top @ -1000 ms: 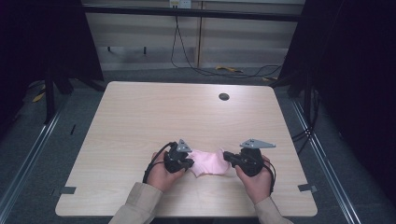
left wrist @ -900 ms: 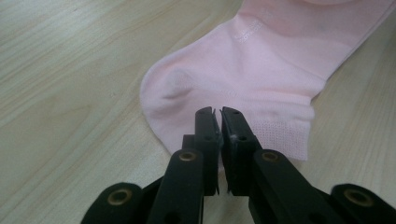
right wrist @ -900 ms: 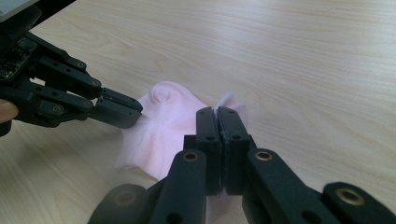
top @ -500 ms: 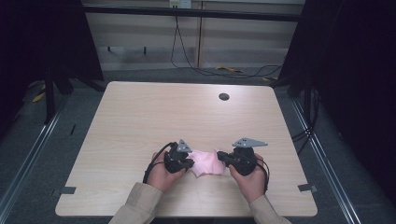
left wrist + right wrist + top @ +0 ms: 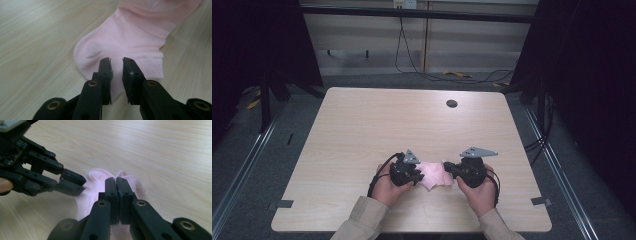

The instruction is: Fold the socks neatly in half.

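Note:
A pink sock [image 5: 432,176] lies on the wooden table [image 5: 382,125] near its front edge, between my two grippers. My left gripper [image 5: 418,174] sits at the sock's left end. Its jaws [image 5: 116,60] have just been opening and now stand slightly apart over the ribbed cuff [image 5: 147,65], with the pads not pressing on the fabric. My right gripper [image 5: 448,168] is at the sock's right end. In the right gripper view my right gripper [image 5: 116,179] is shut on a bunched fold of the sock [image 5: 95,182]. The left gripper [image 5: 73,183] reaches in from the left.
A dark round hole [image 5: 451,103] is set in the tabletop at the far right. Tape marks [image 5: 284,204] sit at the two front corners. Dark frames and cables stand beyond the far edge.
My right gripper has moved a little to the left with the sock, bunching it shorter. The left gripper has stayed in place and its jaws have parted.

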### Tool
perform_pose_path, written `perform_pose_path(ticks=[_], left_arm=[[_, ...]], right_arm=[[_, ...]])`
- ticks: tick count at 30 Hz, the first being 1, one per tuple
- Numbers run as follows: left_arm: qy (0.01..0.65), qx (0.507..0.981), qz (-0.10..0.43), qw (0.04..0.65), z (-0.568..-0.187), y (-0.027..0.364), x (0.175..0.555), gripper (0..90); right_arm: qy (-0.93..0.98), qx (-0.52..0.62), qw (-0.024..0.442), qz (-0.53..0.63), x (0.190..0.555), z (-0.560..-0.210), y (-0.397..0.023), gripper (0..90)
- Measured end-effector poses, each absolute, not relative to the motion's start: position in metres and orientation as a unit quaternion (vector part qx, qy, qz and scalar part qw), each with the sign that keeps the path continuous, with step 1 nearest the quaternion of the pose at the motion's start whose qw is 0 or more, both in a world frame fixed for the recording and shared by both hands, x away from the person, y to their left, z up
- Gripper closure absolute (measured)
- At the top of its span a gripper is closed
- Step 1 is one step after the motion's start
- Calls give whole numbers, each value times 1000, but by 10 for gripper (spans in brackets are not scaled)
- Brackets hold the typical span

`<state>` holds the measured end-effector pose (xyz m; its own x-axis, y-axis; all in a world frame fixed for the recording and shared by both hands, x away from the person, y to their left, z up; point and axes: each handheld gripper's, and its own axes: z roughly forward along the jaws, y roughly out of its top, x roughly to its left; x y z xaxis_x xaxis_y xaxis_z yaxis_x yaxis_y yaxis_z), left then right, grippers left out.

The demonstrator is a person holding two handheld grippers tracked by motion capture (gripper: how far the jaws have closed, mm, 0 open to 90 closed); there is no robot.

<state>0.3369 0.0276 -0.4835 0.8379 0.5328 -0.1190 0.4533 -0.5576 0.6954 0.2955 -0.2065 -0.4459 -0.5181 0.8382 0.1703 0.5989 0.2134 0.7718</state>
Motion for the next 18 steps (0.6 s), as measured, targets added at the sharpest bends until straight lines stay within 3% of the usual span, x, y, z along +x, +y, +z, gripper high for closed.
perform_pose_path(ticks=[18], left_arm=[[277,890,47,359,-487,32,338,802]], right_arm=[[765,458,150,426,295,-441,-192,883]])
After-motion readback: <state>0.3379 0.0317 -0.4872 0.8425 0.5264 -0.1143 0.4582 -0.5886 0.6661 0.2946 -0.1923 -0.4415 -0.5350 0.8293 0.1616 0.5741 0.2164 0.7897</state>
